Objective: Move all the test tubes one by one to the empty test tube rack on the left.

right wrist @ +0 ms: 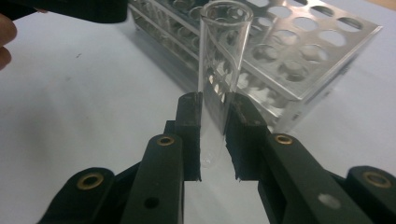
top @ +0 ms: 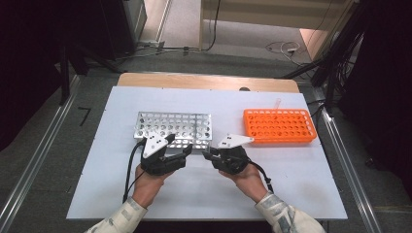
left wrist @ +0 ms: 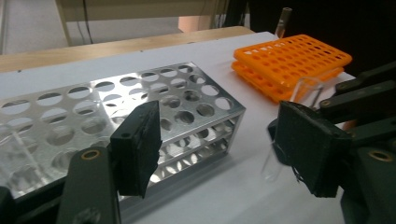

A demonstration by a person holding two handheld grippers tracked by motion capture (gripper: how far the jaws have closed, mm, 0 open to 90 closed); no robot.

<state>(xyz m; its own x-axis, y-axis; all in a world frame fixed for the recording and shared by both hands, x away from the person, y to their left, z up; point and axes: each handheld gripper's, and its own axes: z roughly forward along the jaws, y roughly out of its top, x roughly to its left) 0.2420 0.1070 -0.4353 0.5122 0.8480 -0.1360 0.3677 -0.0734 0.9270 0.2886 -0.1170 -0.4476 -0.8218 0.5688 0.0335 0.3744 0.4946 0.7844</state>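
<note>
Clear glass test tube [right wrist: 223, 70] held upright in the right gripper [right wrist: 214, 140], low over the counter [top: 291, 170] near its front middle, just off the right front corner of the metal rack [top: 173, 128]; open mouth up, rounded bottom down between the pads, so it looks oriented to go into a rack hole mouth-up; right fingers [right wrist: 190, 135] clamped together on the lower part of the tube, glass visibly pinched on both sides; in the left gripper view the same tube [left wrist: 306, 93] stands behind that gripper's right-hand pad, apart from it. Left gripper [top: 176, 144] sits at the front edge of the metal rack, facing the right one; its fingers [left wrist: 137, 147] stand apart with nothing between them, neither touching the tube; judged to be positioned either to steady the rack or to take the tube over, cannot tell which. Orange rack [top: 278, 126] lies well apart toward the right rear of the counter; one tube [top: 278, 103] stands at its far edge.
</note>
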